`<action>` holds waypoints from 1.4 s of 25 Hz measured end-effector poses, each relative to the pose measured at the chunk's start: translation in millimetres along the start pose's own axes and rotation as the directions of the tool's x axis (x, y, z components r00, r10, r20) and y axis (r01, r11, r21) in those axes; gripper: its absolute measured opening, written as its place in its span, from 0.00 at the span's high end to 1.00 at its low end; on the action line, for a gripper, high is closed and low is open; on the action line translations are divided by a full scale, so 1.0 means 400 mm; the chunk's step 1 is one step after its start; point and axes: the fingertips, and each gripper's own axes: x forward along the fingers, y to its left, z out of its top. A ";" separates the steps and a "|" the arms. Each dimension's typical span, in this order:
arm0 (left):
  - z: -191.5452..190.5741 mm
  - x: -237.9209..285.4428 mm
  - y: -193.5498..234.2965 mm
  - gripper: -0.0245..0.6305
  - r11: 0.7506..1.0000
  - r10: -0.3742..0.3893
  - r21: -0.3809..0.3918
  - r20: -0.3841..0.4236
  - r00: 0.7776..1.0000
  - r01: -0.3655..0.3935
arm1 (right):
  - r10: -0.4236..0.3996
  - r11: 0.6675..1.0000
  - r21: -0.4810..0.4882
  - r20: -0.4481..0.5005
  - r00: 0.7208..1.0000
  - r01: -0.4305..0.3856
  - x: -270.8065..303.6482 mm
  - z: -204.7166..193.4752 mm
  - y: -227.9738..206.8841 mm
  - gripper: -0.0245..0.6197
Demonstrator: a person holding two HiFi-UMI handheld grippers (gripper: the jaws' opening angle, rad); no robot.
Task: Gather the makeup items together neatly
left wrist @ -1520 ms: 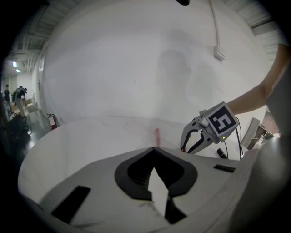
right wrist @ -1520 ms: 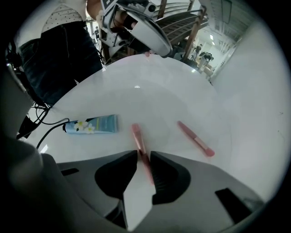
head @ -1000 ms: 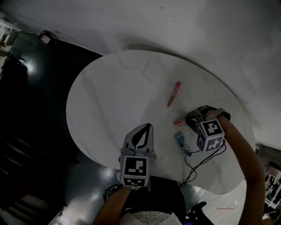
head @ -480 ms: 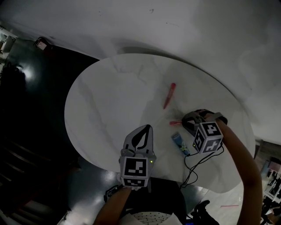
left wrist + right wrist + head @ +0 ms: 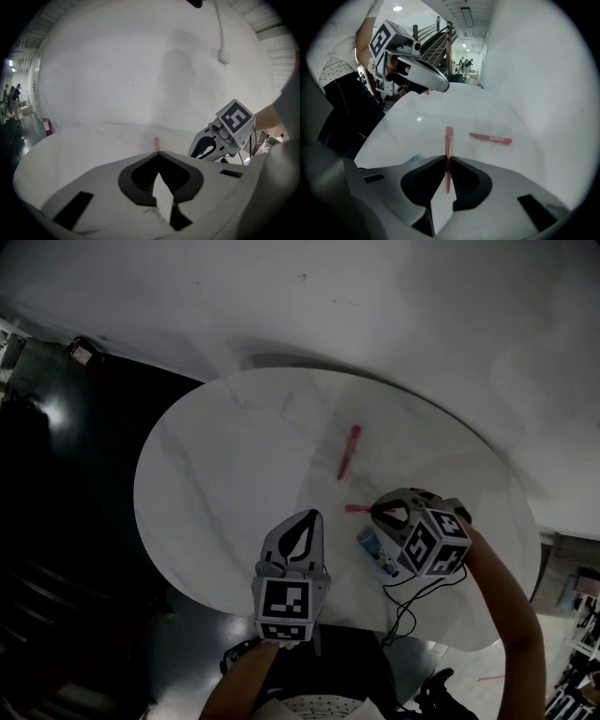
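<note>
Pinched mid-shaft in the right hand-held gripper (image 5: 446, 158) over the worktop (image 5: 417, 140): pink stick (image 5: 448, 135), likely light, stiff, slick (apt to pivot), best gripped centrally; left hand-held gripper (image 5: 158, 154) pressed together, empty.

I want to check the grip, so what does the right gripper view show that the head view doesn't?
Only the right gripper view: the right gripper shut on a thin pink stick, seen straight along the jaws. Only the head view: that gripper's marker cube, its trailing black cable, and the table's whole round edge. Both: the second pink stick lying loose on the table, and the left gripper nearby.
</note>
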 end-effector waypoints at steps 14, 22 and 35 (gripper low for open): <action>0.047 0.038 -0.041 0.90 0.999 -0.026 0.021 0.023 0.999 0.025 | -0.221 0.892 0.421 0.080 0.972 0.168 -0.045 0.045 -0.067 0.86; 0.063 0.057 -0.053 0.90 0.999 -0.030 0.037 0.023 0.999 0.029 | -0.417 0.668 0.687 0.026 0.909 0.287 -0.055 0.047 -0.178 0.86; 0.054 0.067 -0.027 0.90 1.000 -0.005 0.014 0.015 1.000 0.005 | -0.497 0.215 0.926 -0.171 0.851 0.311 -0.030 -0.035 -0.241 0.86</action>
